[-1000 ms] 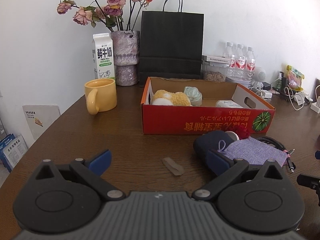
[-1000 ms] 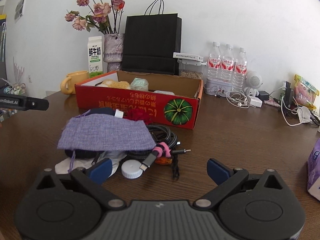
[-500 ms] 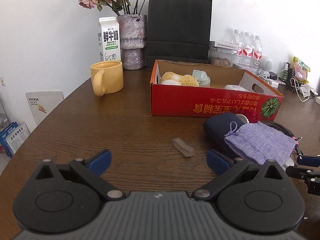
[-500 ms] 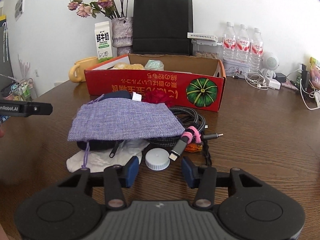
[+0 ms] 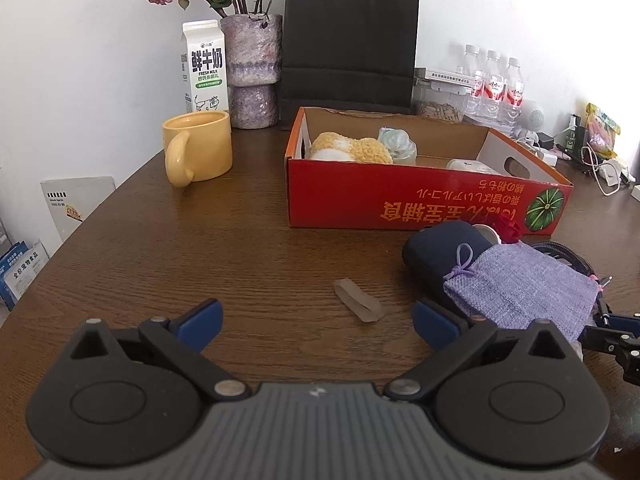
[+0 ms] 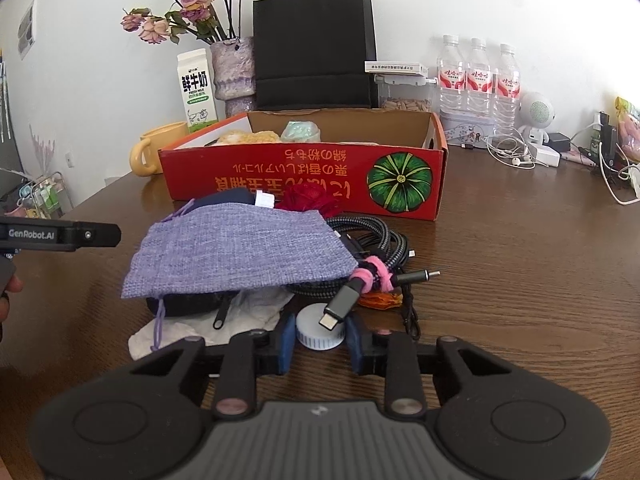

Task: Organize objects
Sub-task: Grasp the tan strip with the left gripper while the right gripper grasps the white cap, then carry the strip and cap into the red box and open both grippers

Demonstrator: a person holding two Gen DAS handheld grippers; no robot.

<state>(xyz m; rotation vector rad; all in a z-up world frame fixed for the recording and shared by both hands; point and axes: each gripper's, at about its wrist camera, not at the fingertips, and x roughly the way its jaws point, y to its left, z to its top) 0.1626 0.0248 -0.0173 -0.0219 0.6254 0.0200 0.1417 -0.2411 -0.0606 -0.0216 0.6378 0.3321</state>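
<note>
Closing our right gripper (image 6: 320,336) on the white cap (image 6: 319,328) between its jaws, just before the purple pouch (image 6: 240,252); left gripper (image 5: 316,322) gaping, farther off.

The right gripper (image 6: 320,340), a black two-finger tool with blue pads, points forward and downward at the dark brown wooden counter (image 6: 520,280). Its fingers (image 6: 286,340) are closing; one blue pad sits on each side of a small white round plastic cap (image 6: 318,330), at or almost at its rim. The cap rests on the counter.

The left gripper (image 5: 316,320), of the same black build with blue pads, also tilts downward over the counter. Its fingers (image 5: 200,318) are spread wide with nothing between them.

In the right wrist view, part of a hand (image 6: 8,296) shows at the left edge, behind the left gripper's black arm.
</note>
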